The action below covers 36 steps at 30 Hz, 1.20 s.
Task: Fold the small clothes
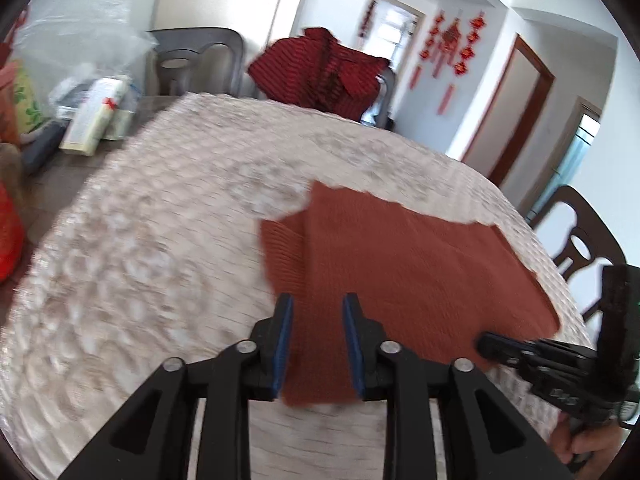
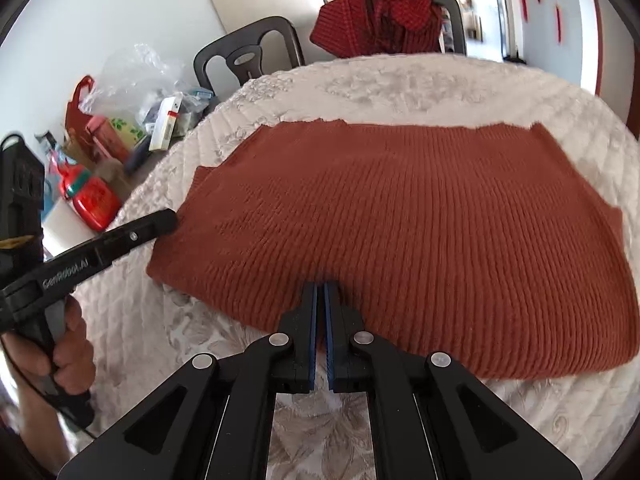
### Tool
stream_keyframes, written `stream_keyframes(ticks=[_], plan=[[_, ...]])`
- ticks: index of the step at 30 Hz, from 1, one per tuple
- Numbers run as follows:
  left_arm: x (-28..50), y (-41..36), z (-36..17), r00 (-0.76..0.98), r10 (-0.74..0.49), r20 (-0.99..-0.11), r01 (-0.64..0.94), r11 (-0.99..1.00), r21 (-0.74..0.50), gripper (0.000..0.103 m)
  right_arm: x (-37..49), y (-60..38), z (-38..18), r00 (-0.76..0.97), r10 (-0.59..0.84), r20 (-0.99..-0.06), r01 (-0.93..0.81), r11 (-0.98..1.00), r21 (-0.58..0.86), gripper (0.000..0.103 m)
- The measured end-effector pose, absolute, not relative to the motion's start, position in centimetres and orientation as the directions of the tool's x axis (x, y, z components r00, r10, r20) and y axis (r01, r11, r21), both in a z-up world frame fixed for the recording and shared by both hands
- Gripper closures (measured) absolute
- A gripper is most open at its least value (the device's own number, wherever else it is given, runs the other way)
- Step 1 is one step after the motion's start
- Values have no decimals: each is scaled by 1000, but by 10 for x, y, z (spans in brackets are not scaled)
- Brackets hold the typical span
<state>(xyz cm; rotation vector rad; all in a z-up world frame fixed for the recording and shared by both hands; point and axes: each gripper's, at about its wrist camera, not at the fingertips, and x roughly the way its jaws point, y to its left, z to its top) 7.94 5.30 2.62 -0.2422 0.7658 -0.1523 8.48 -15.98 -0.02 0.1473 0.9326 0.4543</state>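
**Loose near edge could spoil the fold**

The main risk, as I judge it, is at the left tool (image 1: pixel 317 344). Its jaws stand apart with the near edge of the sweater (image 2: pixel 400 232) running between them, and the pads do not seem to press the knit. If the tool lifts or slides from here, the cloth may stay behind or catch on one pad only, dragging a corner out of line. A shallow bite could also take just the top layer, so the folded part opens when it is raised.

The right tool (image 2: pixel 320 320) has its jaws together at the near hem. Whether any knit is pinched between the pads I cannot tell; they look closed on nothing. If it pushes forward in this state, it could bunch the hem into a ridge instead of carrying it over. The lace cloth (image 2: pixel 360 88) under the sweater is textured and might ruck up with a dragged garment.

The sweater is a rust-brown ribbed knit, lying flat on the tabletop near its front edge. It already forms a rough rectangle, with a narrower layer showing along its left side in the left wrist view. The far edge looks slightly ragged. The knit seems thick, soft and likely to slump when lifted.
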Motion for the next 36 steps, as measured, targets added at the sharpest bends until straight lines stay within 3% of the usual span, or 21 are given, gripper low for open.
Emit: stream_keyframes(ticks=[8,14,20,24,29,33,36], plan=[[106,77,1,647,-347,-679,4,892,-452,55,91,-162,0,521,447,-727,-315,892,323,100],[129,66,1,647,-364,-670,16,885,-465,53,87,-161,-3,519,447,-728,-332,891,310,100],[127,47,4,652,-286,-702,28,934,-355,53,88,-165,-5,515,465,-720,-333,883,331,100],[118,41,5,649,-275,-710,35,942,-332,64,89,-167,-6,510,479,-714,-332,876,351,100],[115,39,5,648,-267,-713,36,946,-321,68,89,-169,-6,509,484,-712,-332,873,356,100],[122,39,5,641,-286,-712,50,942,-333,80,90,-170,-7,507,486,-712,-333,872,359,100],[123,41,6,641,-295,-708,41,935,-352,82,89,-169,-4,511,481,-712,-331,875,353,100]])
